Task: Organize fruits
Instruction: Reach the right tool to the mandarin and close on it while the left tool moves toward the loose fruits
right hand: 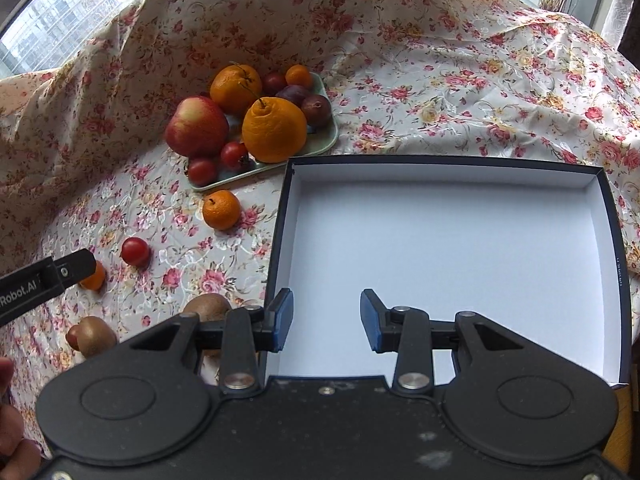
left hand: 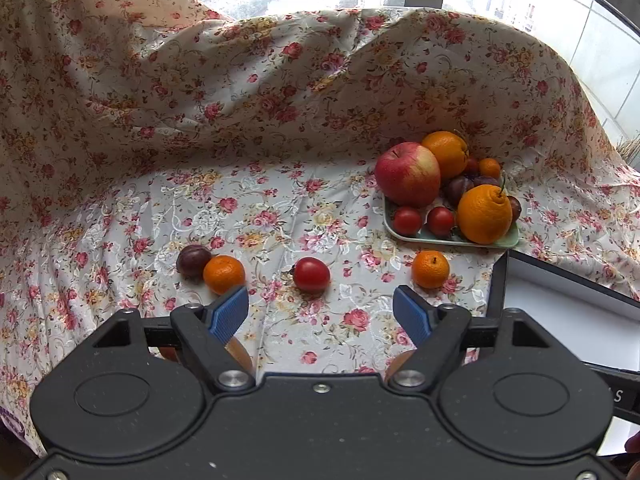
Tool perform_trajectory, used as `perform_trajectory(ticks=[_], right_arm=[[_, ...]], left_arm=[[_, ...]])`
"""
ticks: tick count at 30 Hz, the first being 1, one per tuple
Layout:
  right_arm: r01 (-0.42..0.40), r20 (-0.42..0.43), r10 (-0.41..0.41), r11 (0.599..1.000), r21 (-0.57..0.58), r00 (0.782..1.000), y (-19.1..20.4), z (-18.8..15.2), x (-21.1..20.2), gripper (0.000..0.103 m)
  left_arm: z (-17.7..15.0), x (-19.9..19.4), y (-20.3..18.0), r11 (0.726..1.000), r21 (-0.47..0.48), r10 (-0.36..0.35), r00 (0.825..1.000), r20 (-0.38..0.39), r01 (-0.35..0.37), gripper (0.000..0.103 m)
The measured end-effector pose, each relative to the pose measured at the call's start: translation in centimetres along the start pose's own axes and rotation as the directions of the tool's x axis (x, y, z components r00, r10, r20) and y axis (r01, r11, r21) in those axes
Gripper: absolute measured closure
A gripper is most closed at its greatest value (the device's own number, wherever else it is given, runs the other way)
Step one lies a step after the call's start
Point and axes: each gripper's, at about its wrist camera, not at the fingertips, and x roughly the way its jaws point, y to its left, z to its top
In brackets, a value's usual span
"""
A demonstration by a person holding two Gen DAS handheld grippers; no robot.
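Observation:
My left gripper is open and empty, low over the floral cloth just short of a loose red tomato. A small mandarin and a dark plum lie left of it, another mandarin to the right. A pale green tray holds an apple, two big oranges, plums and tomatoes. My right gripper is open and empty over the near edge of the white-lined box. Two kiwis lie left of it.
The floral cloth rises in folds behind and to the left. The box's dark wall stands right of my left gripper. The left gripper's finger shows in the right wrist view, hiding part of a mandarin.

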Motion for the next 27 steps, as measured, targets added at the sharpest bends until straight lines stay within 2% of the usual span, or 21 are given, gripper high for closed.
perform_trajectory(ticks=[2, 6, 12, 14, 19, 22, 27], right_arm=[[-0.012, -0.002, 0.012, 1.000, -0.021, 1.000, 1.5, 0.0, 0.3, 0.063], [-0.045, -0.028, 0.044, 0.999, -0.030, 0.999, 4.0, -0.1, 1.1, 0.063], [-0.108, -0.093, 0.098, 0.988, -0.108, 0.991, 8.3, -0.4, 2.5, 0.063], [-0.127, -0.138, 0.107, 0.982, -0.138, 0.985, 9.3, -0.7, 3.2, 0.063], [-0.138, -0.221, 0.083, 0.960, -0.244, 0.972, 10.7, -1.6, 4.5, 0.063], [-0.114, -0.229, 0.043, 0.944, -0.308, 0.973, 10.9, -2.1, 5.1, 0.063], [-0.089, -0.241, -0.003, 0.925, -0.370, 0.970, 10.7, -2.9, 6.1, 0.063]], left_arm=[[0.0, 0.2, 1.4, 0.999, -0.011, 0.038, 0.999, -0.004, -0.038, 0.023], [-0.2, 0.8, 4.4, 0.997, -0.035, 0.071, 0.997, -0.036, -0.072, 0.023], [-0.4, 1.4, 8.2, 0.990, -0.046, 0.126, 0.988, -0.084, -0.130, 0.023], [-0.6, 1.8, 9.2, 0.988, -0.041, 0.142, 0.984, -0.111, -0.148, 0.023], [-0.8, 2.3, 10.9, 0.989, -0.065, 0.116, 0.978, -0.175, -0.129, 0.023], [-0.8, 2.6, 11.2, 0.990, -0.083, 0.096, 0.971, -0.220, -0.116, 0.023], [-0.9, 2.6, 10.7, 0.993, -0.070, 0.075, 0.969, -0.235, -0.094, 0.023]])
